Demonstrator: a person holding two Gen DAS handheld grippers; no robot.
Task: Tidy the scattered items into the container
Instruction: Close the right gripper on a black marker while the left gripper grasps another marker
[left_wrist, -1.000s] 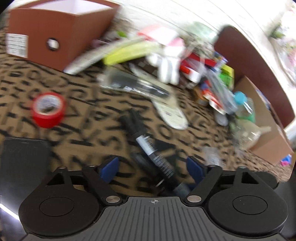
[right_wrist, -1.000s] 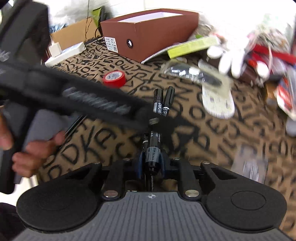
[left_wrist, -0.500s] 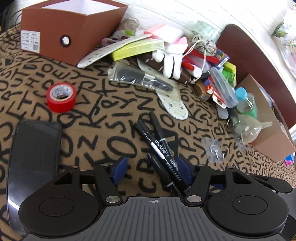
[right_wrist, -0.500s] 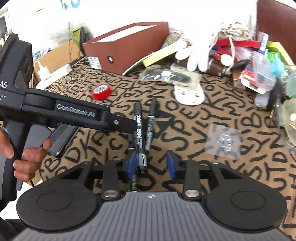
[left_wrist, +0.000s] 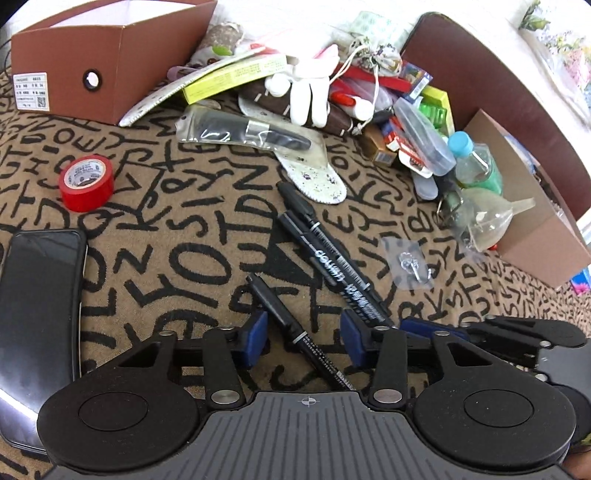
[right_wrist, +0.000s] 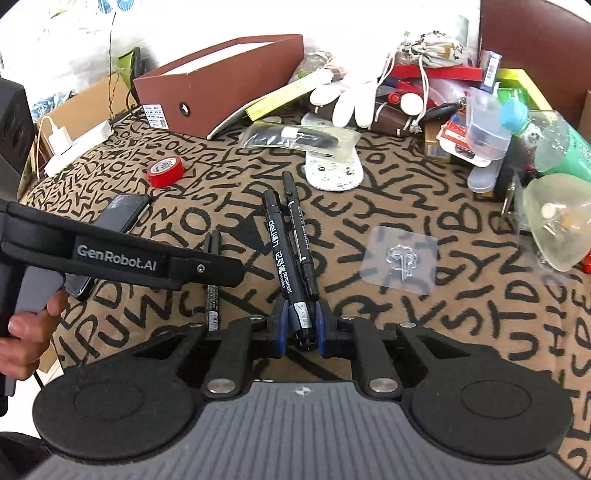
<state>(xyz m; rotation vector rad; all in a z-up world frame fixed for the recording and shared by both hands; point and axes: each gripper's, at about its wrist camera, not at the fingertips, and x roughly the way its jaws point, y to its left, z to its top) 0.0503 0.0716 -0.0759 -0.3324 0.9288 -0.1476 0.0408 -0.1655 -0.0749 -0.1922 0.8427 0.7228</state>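
Your left claw (left_wrist: 299, 332) is closing around the thin pen (left_wrist: 291, 328), which is lying slantwise between its pads; your right claw (right_wrist: 300, 325) is clamping two markers (right_wrist: 286, 254) pointing straight ahead.

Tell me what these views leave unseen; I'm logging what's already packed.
- Brown box interior: both views, its walls hide the contents.
- Thin pen rear end: left wrist view, under the left tool body.
- Box label print: too small.
- Phone: cut by the frame edge.
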